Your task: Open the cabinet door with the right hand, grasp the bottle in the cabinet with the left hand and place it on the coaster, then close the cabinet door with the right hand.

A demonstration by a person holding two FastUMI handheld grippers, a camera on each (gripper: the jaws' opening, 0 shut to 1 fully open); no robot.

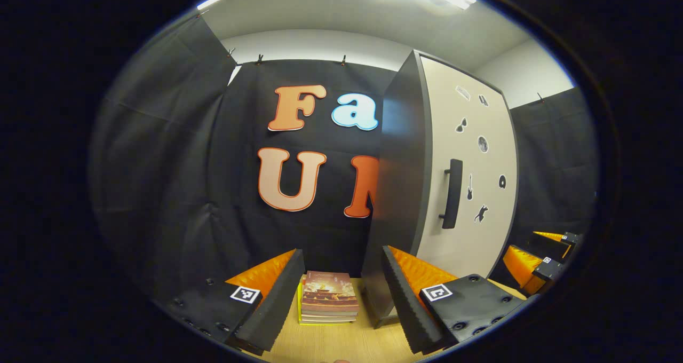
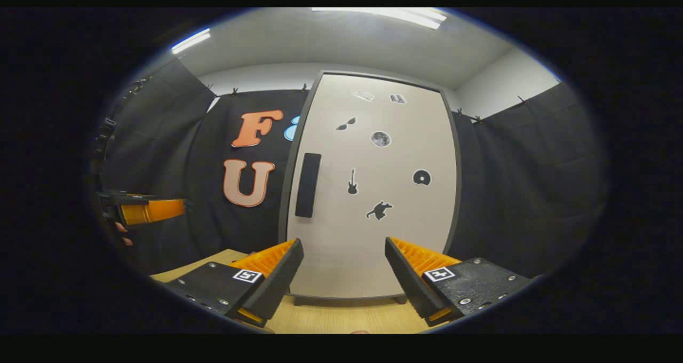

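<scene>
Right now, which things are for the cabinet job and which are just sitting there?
For the job:
cabinet door, shut
door handle
left gripper, open
right gripper, open

Just sitting there:
stack of books on the table
stickers on the door

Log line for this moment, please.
white cabinet door: closed | black handle: untouched | right tool: open, facing door | left tool: open | stacked books: on table

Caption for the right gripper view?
Open right gripper faces the closed cabinet door, its black handle up and left.
</scene>
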